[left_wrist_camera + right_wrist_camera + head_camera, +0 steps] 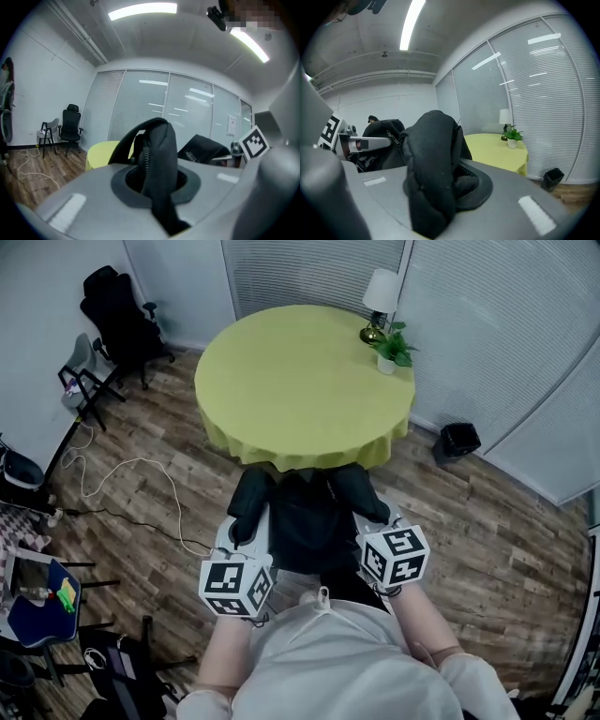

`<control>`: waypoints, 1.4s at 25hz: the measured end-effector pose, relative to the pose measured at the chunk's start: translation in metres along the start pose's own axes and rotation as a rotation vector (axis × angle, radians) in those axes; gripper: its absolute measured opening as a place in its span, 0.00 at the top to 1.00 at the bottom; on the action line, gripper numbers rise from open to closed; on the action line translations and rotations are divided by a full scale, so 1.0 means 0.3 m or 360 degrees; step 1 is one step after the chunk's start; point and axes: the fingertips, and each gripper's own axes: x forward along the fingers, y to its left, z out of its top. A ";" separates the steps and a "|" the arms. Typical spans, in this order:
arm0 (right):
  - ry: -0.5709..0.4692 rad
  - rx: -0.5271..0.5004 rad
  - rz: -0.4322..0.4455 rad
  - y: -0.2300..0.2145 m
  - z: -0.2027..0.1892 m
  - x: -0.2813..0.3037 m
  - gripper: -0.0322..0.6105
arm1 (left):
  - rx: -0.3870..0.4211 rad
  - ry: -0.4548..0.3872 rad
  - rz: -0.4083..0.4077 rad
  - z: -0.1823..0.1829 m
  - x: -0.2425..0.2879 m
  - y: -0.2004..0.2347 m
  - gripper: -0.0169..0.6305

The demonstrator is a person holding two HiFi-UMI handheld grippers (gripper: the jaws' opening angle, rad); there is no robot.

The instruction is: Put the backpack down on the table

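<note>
Beyond backpack (305,521): yellow table (281,381), lamp (381,294) and plant (394,348) at far edge | left gripper (242,538), right gripper (375,521): fingers clenched on backpack

The black fabric backpack (305,521) is held up off the floor, upright, its padded upper corners bunched and lifted at left and right, just beside the near edge of the round bench (300,381) under a yellow-green cloth (281,444)

Wood plank floor (487,521), blinds-covered glass walls (309,273), black office chair (117,310), ceiling strip lights (143,9).
</note>
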 end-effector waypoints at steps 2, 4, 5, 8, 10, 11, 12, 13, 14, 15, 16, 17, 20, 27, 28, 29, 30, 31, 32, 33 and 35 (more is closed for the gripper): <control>0.0004 -0.0004 0.0019 -0.023 0.014 0.062 0.91 | 0.0000 0.0003 0.0020 0.006 0.054 0.028 0.92; 0.0006 -0.0013 0.0046 -0.062 0.037 0.132 0.91 | 0.0000 0.0000 0.0040 0.016 0.124 0.050 0.92; 0.0005 -0.0017 0.0059 -0.088 0.053 0.170 0.91 | -0.0003 -0.0003 0.0050 0.024 0.166 0.061 0.92; -0.0004 -0.0026 0.0090 -0.175 0.113 0.289 0.91 | -0.0009 -0.0013 0.0079 0.059 0.304 0.095 0.92; -0.0013 -0.0027 0.0108 -0.233 0.157 0.370 0.91 | -0.0004 -0.0020 0.0096 0.089 0.401 0.116 0.92; -0.0018 -0.0027 0.0114 -0.264 0.182 0.412 0.91 | -0.0001 -0.0024 0.0102 0.107 0.453 0.125 0.92; -0.0024 -0.0029 0.0119 -0.297 0.209 0.453 0.91 | 0.0003 -0.0028 0.0106 0.126 0.507 0.134 0.92; -0.0030 -0.0031 0.0125 -0.332 0.238 0.495 0.91 | 0.0005 -0.0033 0.0111 0.147 0.563 0.142 0.92; -0.0035 -0.0036 0.0134 -0.368 0.268 0.538 0.91 | 0.0006 -0.0037 0.0118 0.167 0.620 0.150 0.92; -0.0037 -0.0041 0.0145 -0.406 0.297 0.581 0.91 | 0.0004 -0.0040 0.0126 0.186 0.678 0.157 0.92; -0.0036 -0.0045 0.0157 -0.445 0.325 0.624 0.91 | -0.0001 -0.0041 0.0134 0.204 0.737 0.162 0.92; -0.0035 -0.0049 0.0168 -0.486 0.352 0.666 0.90 | -0.0007 -0.0041 0.0142 0.221 0.796 0.165 0.92; -0.0044 -0.0062 0.0196 -0.603 0.427 0.778 0.91 | -0.0024 -0.0060 0.0167 0.269 0.956 0.175 0.92; -0.0025 -0.0086 0.0204 -0.756 0.540 1.015 0.90 | -0.0065 -0.0066 0.0195 0.322 1.233 0.266 0.92; -0.0012 -0.0082 0.0199 -0.773 0.545 1.047 0.91 | -0.0075 -0.0054 0.0192 0.321 1.270 0.281 0.92; 0.0000 -0.0076 0.0191 -0.789 0.549 1.075 0.91 | -0.0084 -0.0041 0.0187 0.321 1.303 0.296 0.92; 0.0011 -0.0069 0.0181 -0.802 0.554 1.100 0.90 | -0.0091 -0.0029 0.0181 0.323 1.333 0.310 0.92; 0.0021 -0.0062 0.0170 -0.814 0.560 1.123 0.91 | -0.0095 -0.0019 0.0172 0.327 1.361 0.323 0.92; 0.0028 -0.0057 0.0158 -0.825 0.566 1.146 0.91 | -0.0097 -0.0010 0.0160 0.332 1.388 0.336 0.92; 0.0035 -0.0053 0.0146 -0.834 0.573 1.170 0.91 | -0.0097 -0.0001 0.0146 0.336 1.416 0.350 0.92; 0.0047 -0.0042 0.0123 -0.857 0.584 1.223 0.90 | -0.0096 0.0021 0.0118 0.342 1.478 0.381 0.92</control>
